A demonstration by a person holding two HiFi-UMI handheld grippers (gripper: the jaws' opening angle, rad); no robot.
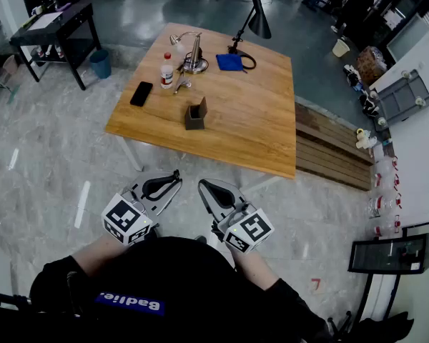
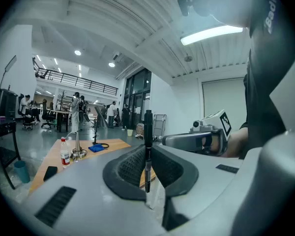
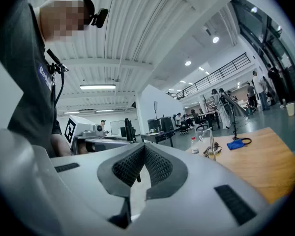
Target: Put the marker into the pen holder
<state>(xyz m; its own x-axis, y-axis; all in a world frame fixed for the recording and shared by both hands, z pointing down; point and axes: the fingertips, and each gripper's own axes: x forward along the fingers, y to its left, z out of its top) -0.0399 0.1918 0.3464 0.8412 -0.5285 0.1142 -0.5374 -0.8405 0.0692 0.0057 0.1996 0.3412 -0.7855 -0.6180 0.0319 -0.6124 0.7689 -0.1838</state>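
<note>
The brown pen holder (image 1: 195, 114) stands near the middle of the wooden table (image 1: 272, 127). Both grippers hang short of the table's near edge, close to the person's body. My left gripper (image 1: 159, 187) is shut on a black marker (image 2: 148, 132), which stands upright between the jaws of the left gripper (image 2: 148, 150) with its cap above them. To its right, my right gripper (image 1: 216, 194) is shut with nothing held. In the right gripper view the tips of the right gripper (image 3: 143, 149) meet. The pen holder is hidden in both gripper views.
On the table's far left are a black phone (image 1: 141, 93), a small bottle (image 1: 167, 70) and a chrome lamp (image 1: 192, 53). A blue cloth (image 1: 229, 62) and a black desk lamp (image 1: 257, 20) sit at the back. A wooden bench (image 1: 332, 152) runs along the table's right.
</note>
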